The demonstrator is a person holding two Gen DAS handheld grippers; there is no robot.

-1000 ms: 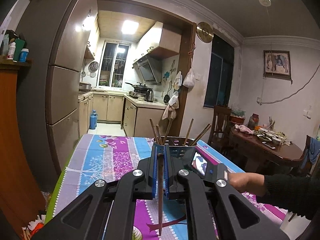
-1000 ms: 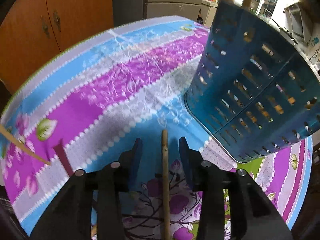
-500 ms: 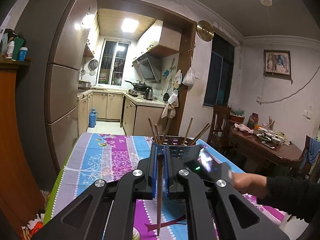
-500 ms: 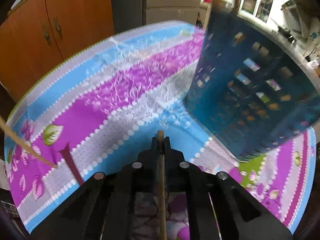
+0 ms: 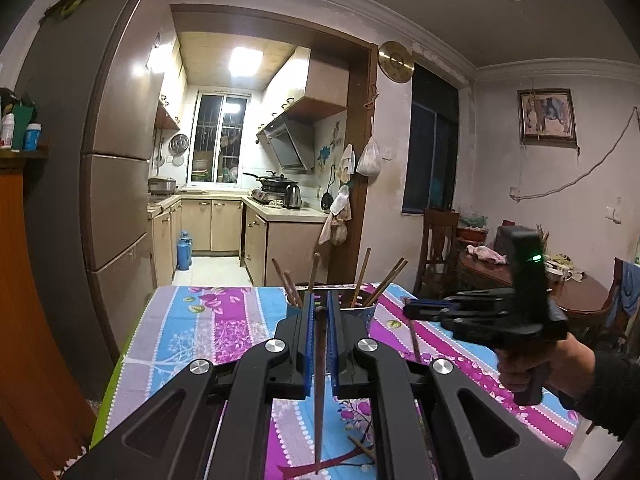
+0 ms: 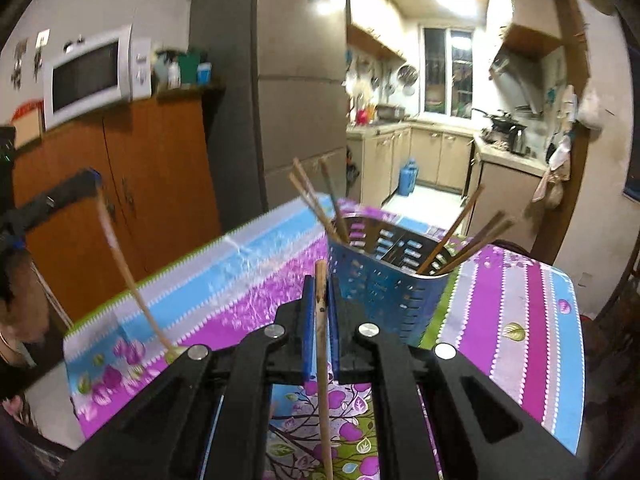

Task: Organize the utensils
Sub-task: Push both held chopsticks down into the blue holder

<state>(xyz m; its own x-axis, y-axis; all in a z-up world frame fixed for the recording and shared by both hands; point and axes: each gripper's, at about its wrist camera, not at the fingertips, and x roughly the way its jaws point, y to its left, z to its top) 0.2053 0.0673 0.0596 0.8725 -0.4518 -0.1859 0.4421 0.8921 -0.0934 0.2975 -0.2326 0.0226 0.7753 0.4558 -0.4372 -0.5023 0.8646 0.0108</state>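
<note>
A blue perforated utensil holder [image 6: 380, 288] stands on the flowered tablecloth with several wooden chopsticks in it; in the left wrist view the holder [image 5: 362, 312] sits just beyond my fingers. My left gripper [image 5: 320, 308] is shut on a dark chopstick [image 5: 319, 392] that hangs down above the table. My right gripper [image 6: 319, 292] is shut on a light wooden chopstick [image 6: 323, 380], raised just in front of the holder. The right gripper also shows in the left wrist view [image 5: 412, 310], and the left gripper in the right wrist view [image 6: 94, 178] with its chopstick [image 6: 128, 276].
Another chopstick [image 5: 362, 446] lies on the cloth near the front. The table [image 6: 520, 320] has its edge close to an orange cabinet [image 6: 132, 184] and a grey fridge [image 5: 108, 184]. A dining table with chairs [image 5: 568, 284] stands to the right.
My right gripper shut on the chopstick that lay on the cloth, lifted it and tilted up level with the holder's rim. My left gripper kept its chopstick and rose slightly.
</note>
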